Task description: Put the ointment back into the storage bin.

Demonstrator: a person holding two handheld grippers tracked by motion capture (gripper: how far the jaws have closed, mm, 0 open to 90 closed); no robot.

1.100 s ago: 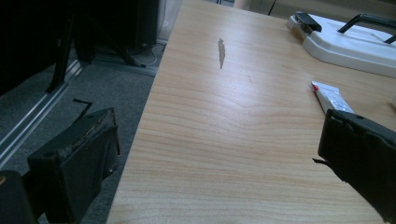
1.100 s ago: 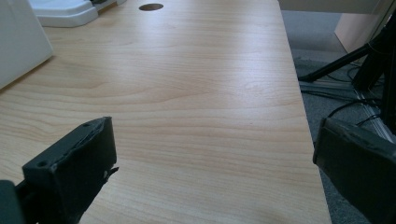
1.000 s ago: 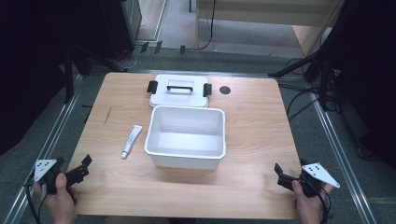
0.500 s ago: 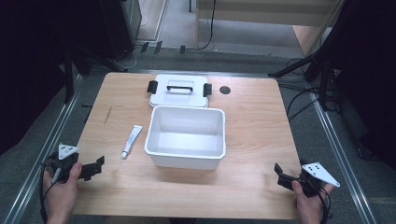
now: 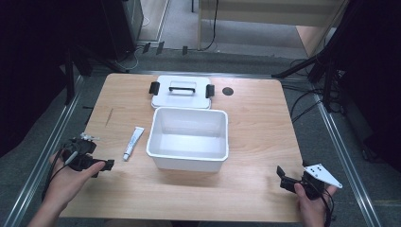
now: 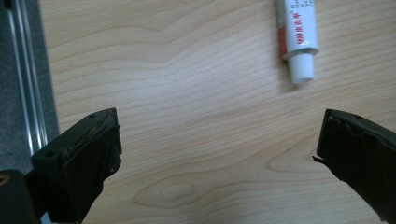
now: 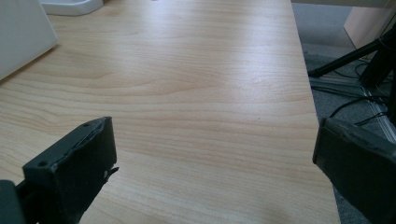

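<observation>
A light wooden table (image 5: 255,137) seen from above, with the person's side at six o'clock. At its centre stands an open, empty white rectangular plastic bin (image 5: 188,138). Touching the bin's far edge, toward twelve o'clock, lies its flat white lid (image 5: 181,92) with a handle on top and a black clip at each end. Just past the lid toward two o'clock is a small dark round hole (image 5: 228,91) in the tabletop.

At about nine o'clock from the bin, just beside it but not touching, lies a small white tube with red print (image 5: 133,143), its cap end pointing toward the person.

The left gripper (image 5: 106,165), held in a hand at the table's eight o'clock corner, sits near the tube's cap. In the left gripper view its black jaws are spread wide over bare wood, with the tube (image 6: 297,39) beyond them and slightly right.

The right gripper (image 5: 281,173), held at the five o'clock corner, is well apart from everything. In the right gripper view its jaws are also spread wide above bare wood, with the bin's wall (image 7: 21,35) at the far left.
</observation>
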